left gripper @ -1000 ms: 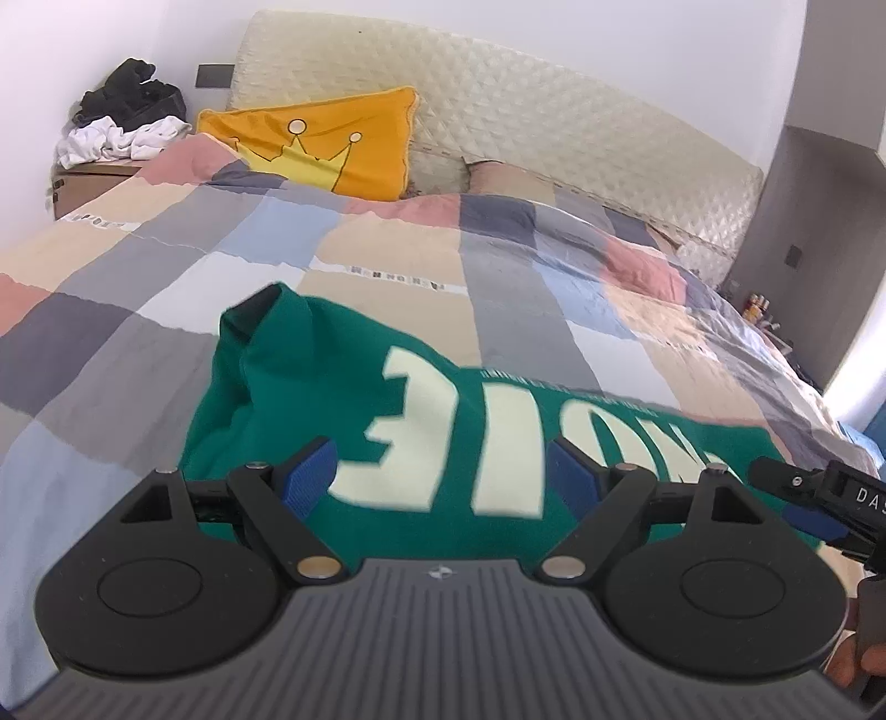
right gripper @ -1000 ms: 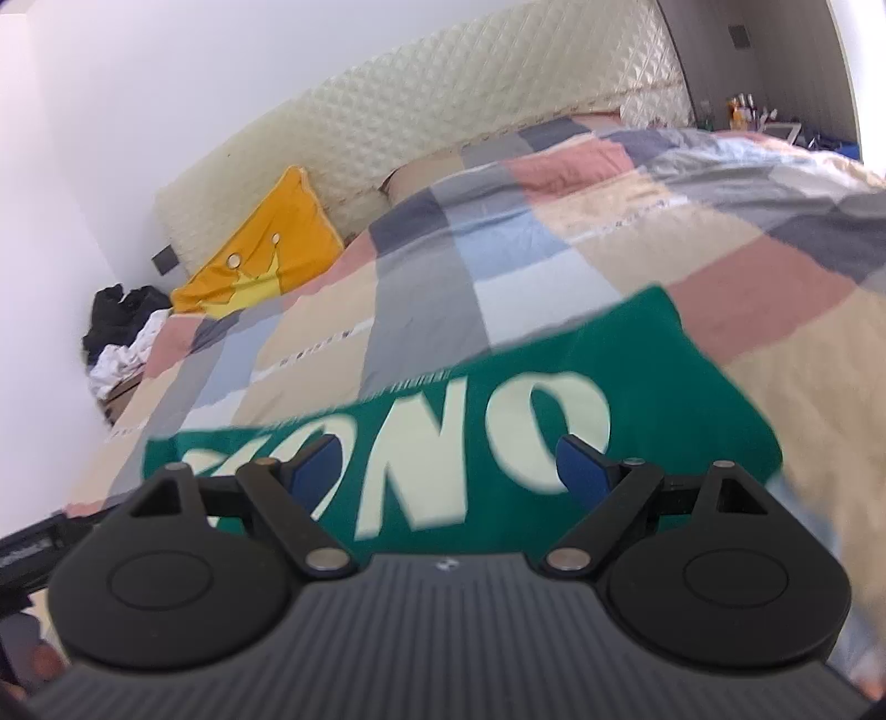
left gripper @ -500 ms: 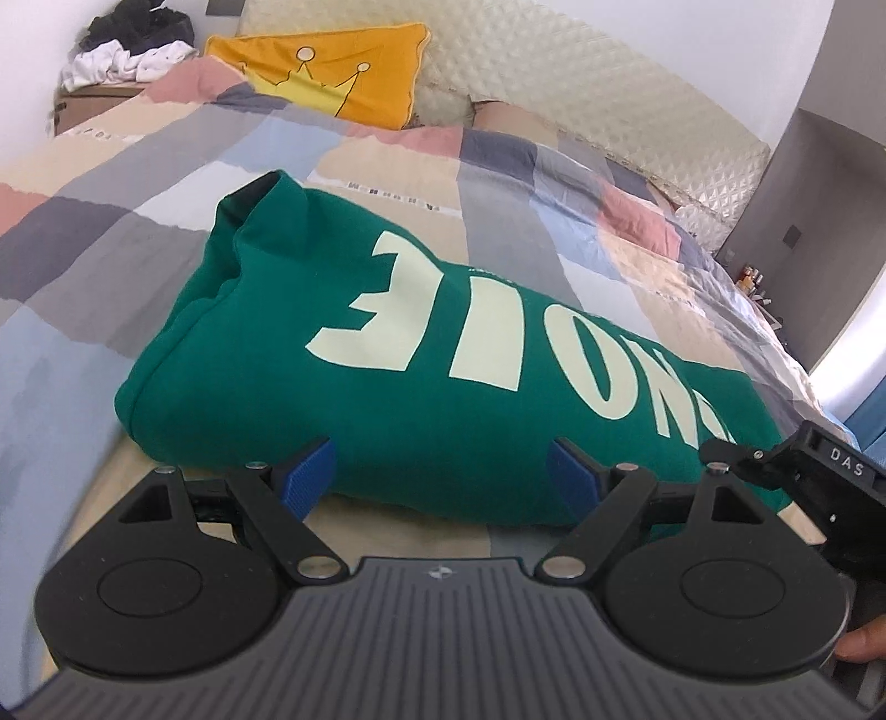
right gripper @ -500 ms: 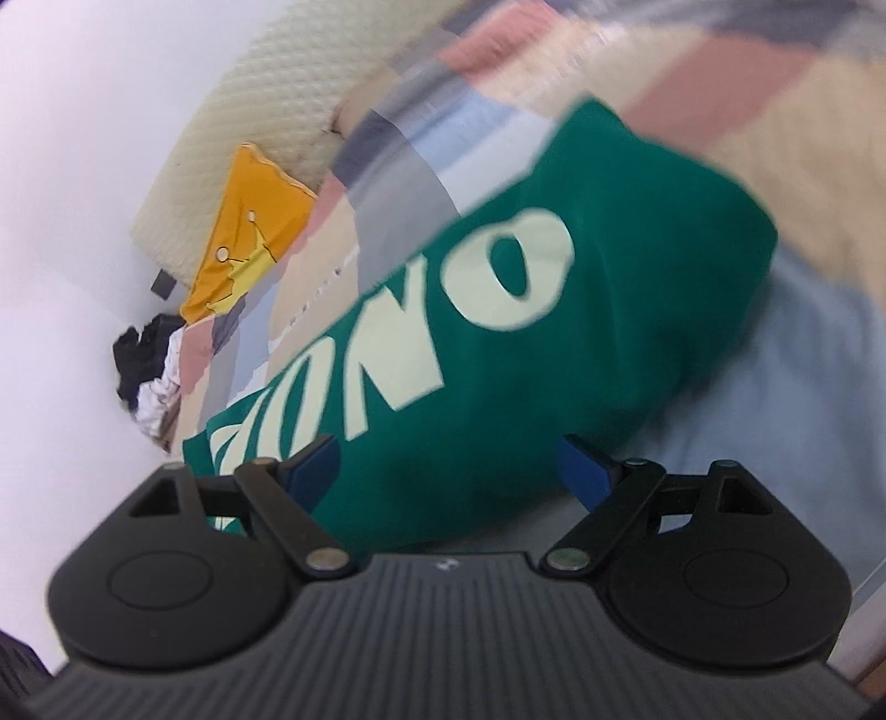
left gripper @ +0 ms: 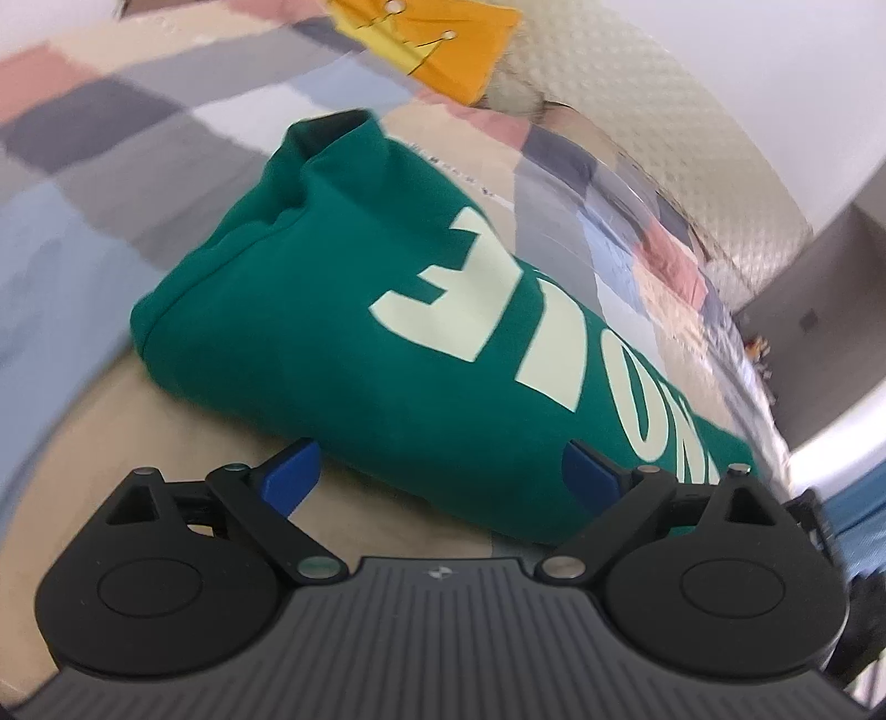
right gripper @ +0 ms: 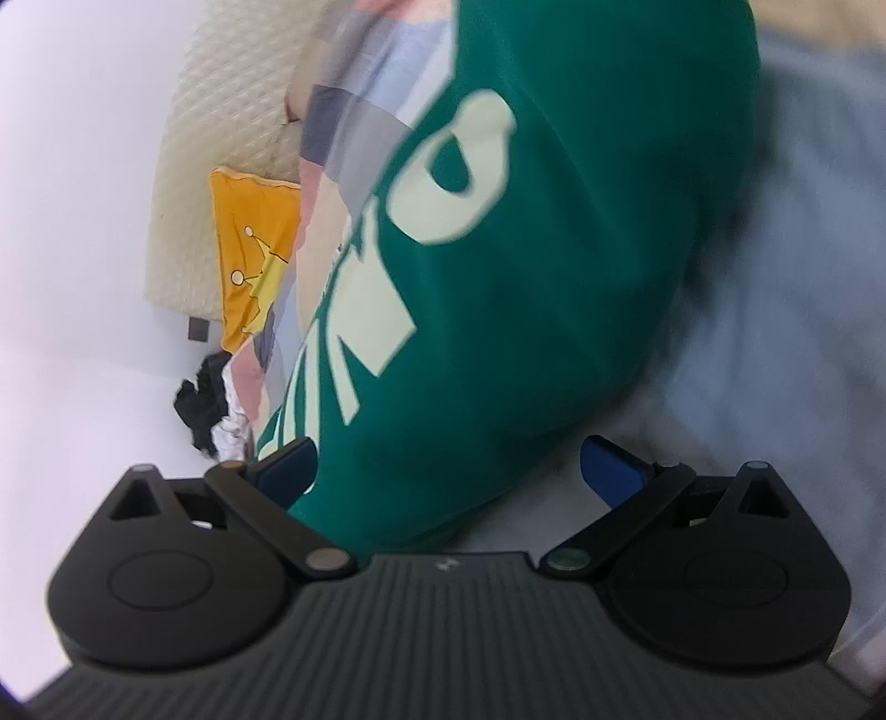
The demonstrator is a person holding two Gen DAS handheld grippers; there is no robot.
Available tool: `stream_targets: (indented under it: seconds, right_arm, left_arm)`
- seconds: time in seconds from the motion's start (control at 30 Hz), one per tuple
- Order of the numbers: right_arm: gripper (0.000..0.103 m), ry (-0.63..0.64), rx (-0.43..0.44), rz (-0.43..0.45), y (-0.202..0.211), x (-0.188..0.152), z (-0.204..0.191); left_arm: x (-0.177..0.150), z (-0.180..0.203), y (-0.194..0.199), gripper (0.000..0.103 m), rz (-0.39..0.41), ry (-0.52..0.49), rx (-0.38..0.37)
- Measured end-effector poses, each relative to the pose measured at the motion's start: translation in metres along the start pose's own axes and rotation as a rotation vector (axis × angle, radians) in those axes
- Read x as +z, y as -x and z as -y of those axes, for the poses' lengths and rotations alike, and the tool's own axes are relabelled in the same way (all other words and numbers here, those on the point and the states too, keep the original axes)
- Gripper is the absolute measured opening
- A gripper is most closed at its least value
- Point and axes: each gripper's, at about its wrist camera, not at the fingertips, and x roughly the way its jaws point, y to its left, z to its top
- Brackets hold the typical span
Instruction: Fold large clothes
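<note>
Home bedroom, patchwork-quilt bed (left gripper: pixel 138 138), quilted headboard (left gripper: pixel 692 127), yellow crown pillow (left gripper: pixel 443 44)

Showing green sweatshirt (left gripper: pixel 343 332) with cream lettering, patchwork quilt (left gripper: pixel 111 138) in grey, blue, pink, beige, orange pillow (left gripper: pixel 443 39).

bright, even daylight; both fisheye views bend at the edges, motion-blurred, right view worse.

Patchwork bedspread (left gripper: pixel 111 138), orange crown cushion (left gripper: pixel 443 50), quilted cream headboard (left gripper: pixel 692 155)
</note>
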Motion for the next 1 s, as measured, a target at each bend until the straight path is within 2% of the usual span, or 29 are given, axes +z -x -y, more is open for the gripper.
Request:
stream_targets:
  seconds: [0.27,0.53,0.67,0.87,1.0]
  right_arm:
    - [0.103,-0.109,0.05,0.017,-0.031,0.007,0.012]
    - [0.103,-0.193,0.128,0.056,-0.032,0.006,0.018]
    - [0.103,-0.188,0.236,0.079,-0.024,0.004,0.013]
    - [0.103,-0.135,0.351,0.11,-0.011,0.001,0.001]
    - [0.103,-0.117,0.378,0.115,-0.006,-0.001,-0.004]
  left_arm:
    - [0.003,-0.02,-0.007,0.097,-0.02,0.14,-0.05]
    - [0.003,-0.033,-0.02,0.102,-0.067,0.246,-0.096]
    - [0.003,-0.042,-0.027,0.102,-0.103,0.342,-0.188]
    - [0.0,-0.055,-0.038,0.102,-0.098,0.504,-0.363]
    - [-0.001,-0.063,-0.055,0.102,-0.113,0.595,-0.396]
